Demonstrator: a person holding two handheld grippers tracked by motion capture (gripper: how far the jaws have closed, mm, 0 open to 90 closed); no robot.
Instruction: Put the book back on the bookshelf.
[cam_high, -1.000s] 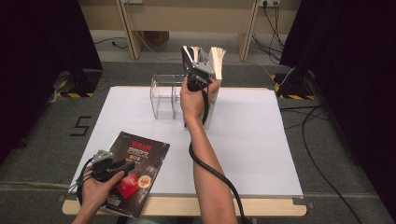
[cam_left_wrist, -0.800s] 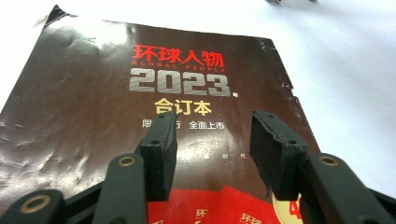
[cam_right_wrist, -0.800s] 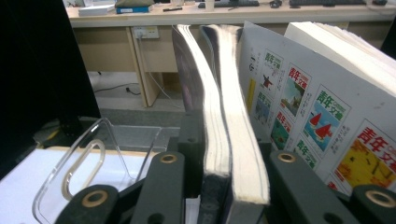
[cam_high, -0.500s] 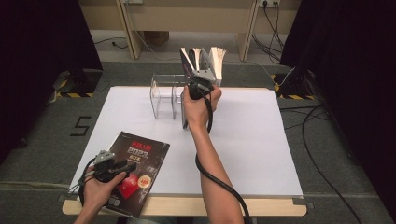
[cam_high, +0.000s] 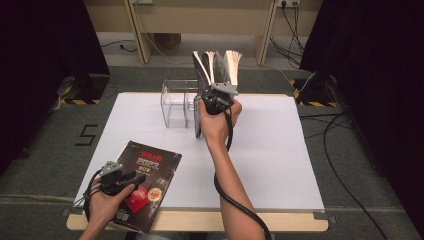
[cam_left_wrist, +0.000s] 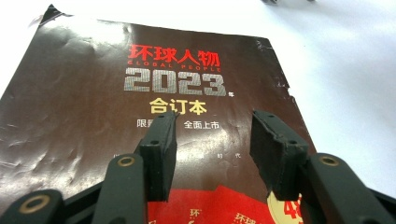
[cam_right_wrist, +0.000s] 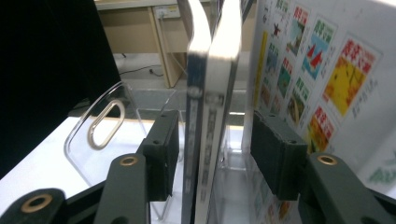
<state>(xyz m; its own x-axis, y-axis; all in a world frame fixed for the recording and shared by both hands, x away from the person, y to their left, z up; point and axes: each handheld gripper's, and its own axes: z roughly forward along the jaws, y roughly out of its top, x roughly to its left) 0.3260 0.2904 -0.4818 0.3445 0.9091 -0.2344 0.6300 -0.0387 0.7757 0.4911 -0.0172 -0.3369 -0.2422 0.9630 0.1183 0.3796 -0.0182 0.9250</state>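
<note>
A dark magazine (cam_high: 150, 167) with a red lower cover lies flat at the table's front left. My left gripper (cam_high: 134, 176) hovers low over its cover (cam_left_wrist: 93, 107), jaws open (cam_left_wrist: 212, 126), nothing between them. Several magazines (cam_high: 217, 65) stand upright and fanned out in a clear acrylic rack (cam_high: 175, 102) at the back middle. My right gripper (cam_high: 212, 99) is right behind them. Its jaws have just been opening: two spines (cam_right_wrist: 212, 70) stand between the pads (cam_right_wrist: 161, 140) of the right gripper (cam_right_wrist: 215, 116) with a gap on each side.
The white tabletop (cam_high: 280, 150) stretches wide to the right of the rack. A rack divider with an oval slot (cam_right_wrist: 100, 126) stands left of the spines. A page of coloured pictures (cam_right_wrist: 327, 70) leans at their right. Cables (cam_high: 345, 160) lie on the floor at the right.
My right gripper's jaws have spread off the upright magazines, and the hand has drawn slightly toward the near side and lower. The left hand has stayed put.
</note>
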